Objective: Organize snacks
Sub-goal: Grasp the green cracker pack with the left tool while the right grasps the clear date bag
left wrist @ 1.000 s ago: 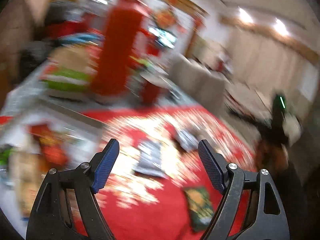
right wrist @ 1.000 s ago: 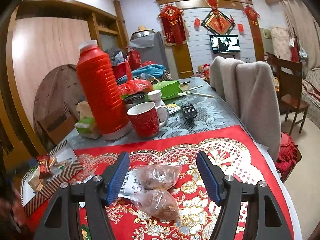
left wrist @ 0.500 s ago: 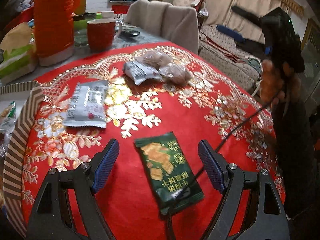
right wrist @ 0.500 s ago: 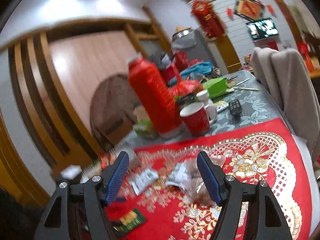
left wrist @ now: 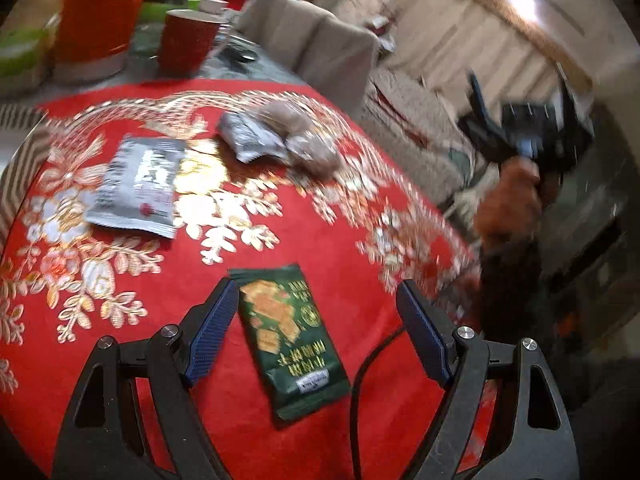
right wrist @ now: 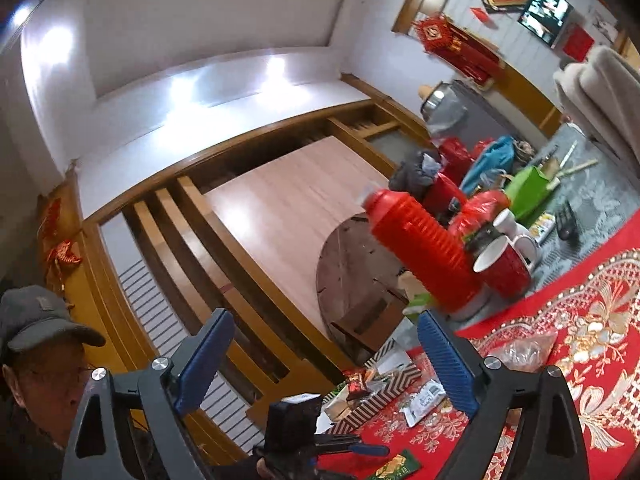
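In the left wrist view, the left gripper (left wrist: 312, 312) has its jaws wide apart. The green snack packet (left wrist: 290, 336) lies flat on the red tablecloth (left wrist: 320, 232) in the lower middle of the frame, between the jaws and closer to the left one. A silver packet (left wrist: 138, 186) lies in the upper left. The right gripper (right wrist: 324, 348) is also spread apart and holds nothing, tilted up toward the wall.

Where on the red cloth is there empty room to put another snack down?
There is bare red cloth between the green snack packet and the clear bags of brown snacks, and more on the near left, below the silver packet. The far end is crowded: the silver packet and bags, then the red mug and red thermos behind.
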### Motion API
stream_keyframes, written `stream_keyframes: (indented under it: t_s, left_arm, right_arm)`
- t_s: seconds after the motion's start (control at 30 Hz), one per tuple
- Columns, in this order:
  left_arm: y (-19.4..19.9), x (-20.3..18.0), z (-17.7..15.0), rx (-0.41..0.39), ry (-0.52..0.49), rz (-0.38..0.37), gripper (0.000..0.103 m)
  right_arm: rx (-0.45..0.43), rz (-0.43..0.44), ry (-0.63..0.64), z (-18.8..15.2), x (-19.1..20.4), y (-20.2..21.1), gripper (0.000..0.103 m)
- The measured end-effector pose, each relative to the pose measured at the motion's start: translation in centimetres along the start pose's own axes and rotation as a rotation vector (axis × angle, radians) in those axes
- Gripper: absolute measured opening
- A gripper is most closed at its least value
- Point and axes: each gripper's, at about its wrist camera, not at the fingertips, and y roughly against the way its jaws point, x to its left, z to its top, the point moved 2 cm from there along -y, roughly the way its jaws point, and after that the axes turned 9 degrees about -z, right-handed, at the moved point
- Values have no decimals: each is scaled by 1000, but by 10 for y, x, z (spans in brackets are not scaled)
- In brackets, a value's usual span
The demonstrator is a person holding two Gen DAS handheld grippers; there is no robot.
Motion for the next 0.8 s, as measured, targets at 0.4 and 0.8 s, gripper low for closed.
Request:
stream_keyframes:
  t_s: [0.4,0.8]
  left_arm:
    - [-37,-18,-11,93,-150,411,81]
    - [-41,-24,-26,138,-243,490,73]
  right_arm:
    - [101,153,118,-22,39,-18,96]
    - [132,-415,140,-37,-4,-62,96]
